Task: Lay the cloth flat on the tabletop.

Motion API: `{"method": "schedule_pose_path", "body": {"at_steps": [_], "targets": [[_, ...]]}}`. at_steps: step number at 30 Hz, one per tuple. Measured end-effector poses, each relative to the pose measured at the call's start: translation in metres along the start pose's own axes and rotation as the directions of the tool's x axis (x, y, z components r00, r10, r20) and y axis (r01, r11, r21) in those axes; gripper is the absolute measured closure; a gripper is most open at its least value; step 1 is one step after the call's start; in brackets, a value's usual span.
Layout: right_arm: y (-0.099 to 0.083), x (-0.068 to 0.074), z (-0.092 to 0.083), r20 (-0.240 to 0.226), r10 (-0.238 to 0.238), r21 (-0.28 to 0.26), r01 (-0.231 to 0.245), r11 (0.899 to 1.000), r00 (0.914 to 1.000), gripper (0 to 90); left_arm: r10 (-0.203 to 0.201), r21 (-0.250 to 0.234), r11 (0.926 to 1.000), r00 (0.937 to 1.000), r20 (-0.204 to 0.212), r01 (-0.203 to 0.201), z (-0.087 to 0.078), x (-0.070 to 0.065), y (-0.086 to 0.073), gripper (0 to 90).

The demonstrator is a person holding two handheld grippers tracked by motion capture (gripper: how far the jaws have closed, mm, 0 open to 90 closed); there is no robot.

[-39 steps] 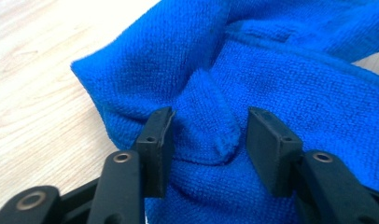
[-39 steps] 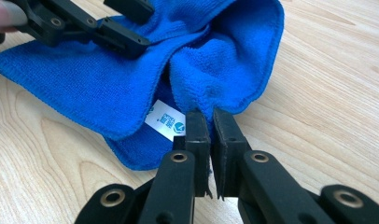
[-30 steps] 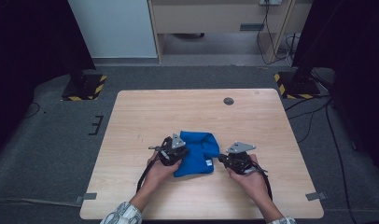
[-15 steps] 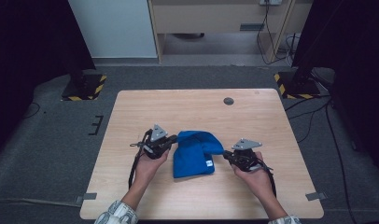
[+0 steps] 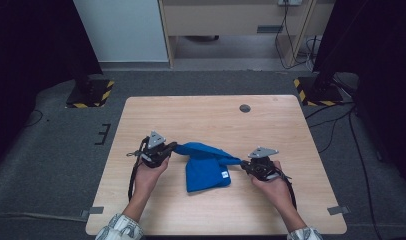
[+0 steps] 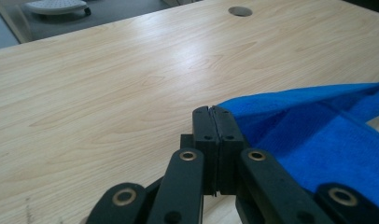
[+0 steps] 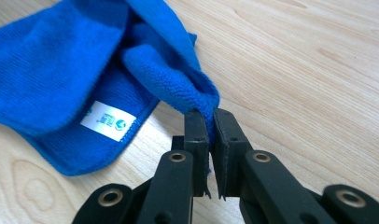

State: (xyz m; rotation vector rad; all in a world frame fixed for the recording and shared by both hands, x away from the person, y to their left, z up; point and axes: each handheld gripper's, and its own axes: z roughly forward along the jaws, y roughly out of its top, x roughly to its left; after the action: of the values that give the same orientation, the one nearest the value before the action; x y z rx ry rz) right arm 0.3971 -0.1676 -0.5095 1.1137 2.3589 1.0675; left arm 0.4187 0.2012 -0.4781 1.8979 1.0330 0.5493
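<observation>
Both forearms come in from the near edge of the bench (image 5: 201, 112), hands spread well apart. Left gripper (image 5: 167, 148) sits at the left, fingers pointing right; left gripper view shows them pressed flat together, having just closed, with a corner of the blue cloth (image 5: 207, 165) pinched at their tips. Right gripper (image 5: 244, 164) sits at the right, fingers pointing left; right gripper view shows them clamped on a bunched corner of the cloth, a narrow gap between them filled by fabric. Each gripper carries a grey three-cornered plate on top and trails a black cable along the wrist.

Bench is light wood, plain, with a round hole (image 5: 245, 108) near the far edge. Grey carpet floor (image 5: 56, 150) around it, yellow-black striped bases (image 5: 91, 92) at the far left and right, cables on the floor at the right, pale cabinet (image 5: 123, 30) and wooden shelf unit behind.

Cloth is bright blue, fuzzy terry, stitched hem, small white label (image 7: 108, 120) near one edge. It lies mid-bench between the grippers: top edge pulled into a line from one gripper to the other, the rest folded and lying on the bench below that line.
</observation>
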Motion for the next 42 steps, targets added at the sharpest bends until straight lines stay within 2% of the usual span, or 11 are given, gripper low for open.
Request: {"method": "schedule_pose_path", "body": {"at_steps": [10,12,13,15,23,25,27,28,32,36,42], "targets": [[-0.003,-0.006,0.007,0.034,0.011,0.033,-0.012,0.999,0.9994,80.5,-0.012,0.016,0.9998,0.9999,-0.002,0.012,0.001,0.003,-0.004,89.3],[-0.003,-0.004,0.006,0.022,0.016,0.036,-0.017,0.999,0.9996,68.5,-0.011,0.019,0.9998,0.9999,0.000,0.011,0.002,0.003,-0.005,89.2],[-0.003,-0.004,0.006,0.022,0.016,0.036,-0.017,0.999,0.9996,68.5,-0.010,0.025,0.9996,0.9999,0.000,0.010,0.003,0.003,-0.006,89.2],[-0.004,-0.004,0.007,0.015,0.022,0.049,-0.022,0.999,0.9997,53.0,-0.023,0.033,0.9992,0.9997,-0.006,0.023,0.005,0.004,-0.009,89.2],[-0.001,-0.003,0.006,-0.016,0.067,0.003,-0.067,0.998,0.9977,36.4,-0.048,0.021,0.9986,0.9988,-0.012,0.048,0.003,0.009,-0.010,89.1],[-0.001,-0.002,0.006,-0.030,0.088,-0.011,-0.088,0.996,0.9957,39.3,-0.049,0.022,0.9985,0.9987,-0.017,0.049,0.003,0.010,-0.010,89.2],[-0.002,0.000,0.008,-0.031,0.079,-0.019,-0.080,0.997,0.9964,58.5,-0.050,0.019,0.9985,0.9984,-0.025,0.051,0.003,0.011,-0.011,89.1],[-0.002,0.000,0.008,-0.031,0.079,-0.019,-0.080,0.997,0.9964,58.5,-0.050,0.019,0.9985,0.9984,-0.025,0.051,0.003,0.011,-0.011,89.2],[-0.003,-0.002,0.006,-0.052,0.099,-0.065,-0.102,0.993,0.9937,85.3,-0.054,0.002,0.9985,0.9979,-0.037,0.054,0.003,0.013,-0.011,89.1],[0.004,-0.003,-0.009,-0.037,0.103,-0.124,-0.107,0.986,0.9940,86.9,-0.053,-0.005,0.9986,0.9983,-0.027,0.052,0.003,0.010,-0.010,89.1],[0.006,-0.011,-0.029,-0.022,0.113,-0.155,-0.115,0.981,0.9934,86.9,-0.034,-0.021,0.9992,0.9993,-0.017,0.034,0.006,0.000,-0.005,89.0]]}}
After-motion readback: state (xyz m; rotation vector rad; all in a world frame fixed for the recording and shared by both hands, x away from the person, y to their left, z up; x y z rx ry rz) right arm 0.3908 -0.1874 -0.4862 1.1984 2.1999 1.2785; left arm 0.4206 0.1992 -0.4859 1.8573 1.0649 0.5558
